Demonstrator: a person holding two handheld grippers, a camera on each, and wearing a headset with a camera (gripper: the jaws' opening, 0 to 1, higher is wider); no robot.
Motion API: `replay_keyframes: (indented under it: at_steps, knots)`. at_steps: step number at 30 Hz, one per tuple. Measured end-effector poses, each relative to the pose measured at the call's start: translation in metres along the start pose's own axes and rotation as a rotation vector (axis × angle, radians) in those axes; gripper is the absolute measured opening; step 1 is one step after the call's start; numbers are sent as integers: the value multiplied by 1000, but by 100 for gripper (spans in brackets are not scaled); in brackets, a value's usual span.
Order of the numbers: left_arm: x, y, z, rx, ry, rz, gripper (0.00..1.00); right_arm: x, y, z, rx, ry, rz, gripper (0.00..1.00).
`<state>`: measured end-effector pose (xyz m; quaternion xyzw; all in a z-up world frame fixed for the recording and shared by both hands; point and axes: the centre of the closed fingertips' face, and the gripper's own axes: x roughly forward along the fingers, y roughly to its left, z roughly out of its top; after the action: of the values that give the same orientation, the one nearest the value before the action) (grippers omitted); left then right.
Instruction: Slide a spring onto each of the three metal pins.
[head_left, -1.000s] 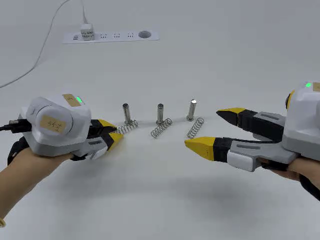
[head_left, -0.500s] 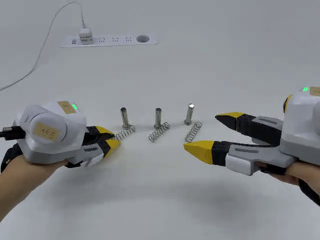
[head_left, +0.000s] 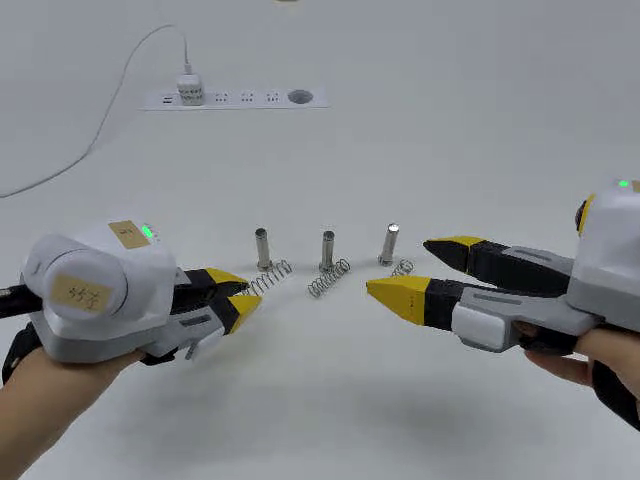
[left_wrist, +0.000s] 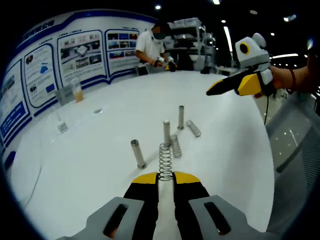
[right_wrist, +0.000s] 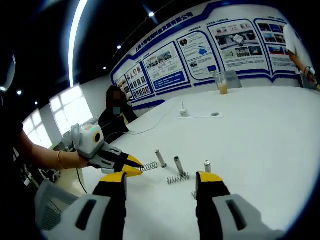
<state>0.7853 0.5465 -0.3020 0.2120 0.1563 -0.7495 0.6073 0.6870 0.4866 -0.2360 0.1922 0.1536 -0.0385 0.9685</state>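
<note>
In the head view, 3 short, smooth metal pins are standing upright in a row on the matte white worktop (head_left: 330, 400): left pin (head_left: 262, 247), middle pin (head_left: 327, 250) and right pin (head_left: 390, 242). 3 thin wire coil springs are lying on their sides just in front of them. The left hand-held gripper (head_left: 240, 295), grey-bodied with yellow-tipped black jaws, is pressing its jaws together on the near end of the left spring (head_left: 268, 279), whose far end is lying by the left pin's base. The middle spring (head_left: 329, 279) is lying loose beside the middle pin. The right hand-held gripper (head_left: 400, 265) is holding its pointed jaws spread wide and gripping nothing, with the right spring (head_left: 403, 267) lying between them. A white power strip (head_left: 240, 98) is sitting far back.

In the left gripper view, the 2 yellow tips are meeting around the pinched spring, which is stretching forward toward the pins. A person (left_wrist: 150, 45) is standing at the far edge.

In the right gripper view, the 2 jaws are rising well apart, framing the pins and the middle spring, and the left hand-held gripper is reaching in from the left with its spring.
</note>
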Motion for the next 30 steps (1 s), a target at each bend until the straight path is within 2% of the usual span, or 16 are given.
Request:
replay_keyframes:
  at_steps: [9,14,15,21,24,27,30]
  knots:
    - [-13,-15,17,-29,-82,24,9,2,10,14,117,-53,44,51]
    - [-19,-23,32,-48,-153,26,9,4,14,17,149,-65,62,49]
    - [-21,-24,37,-50,-176,25,9,4,16,18,156,-67,71,48]
    - [-27,-29,53,-69,-244,19,9,9,27,24,218,-96,117,43]
    - [-30,-33,58,-87,-262,14,9,12,32,26,258,-104,139,40]
    - [-34,-38,67,-120,-302,-5,10,16,37,29,296,-106,171,37]
    - [-38,-40,72,-125,-320,-9,10,20,40,30,316,-104,185,35]
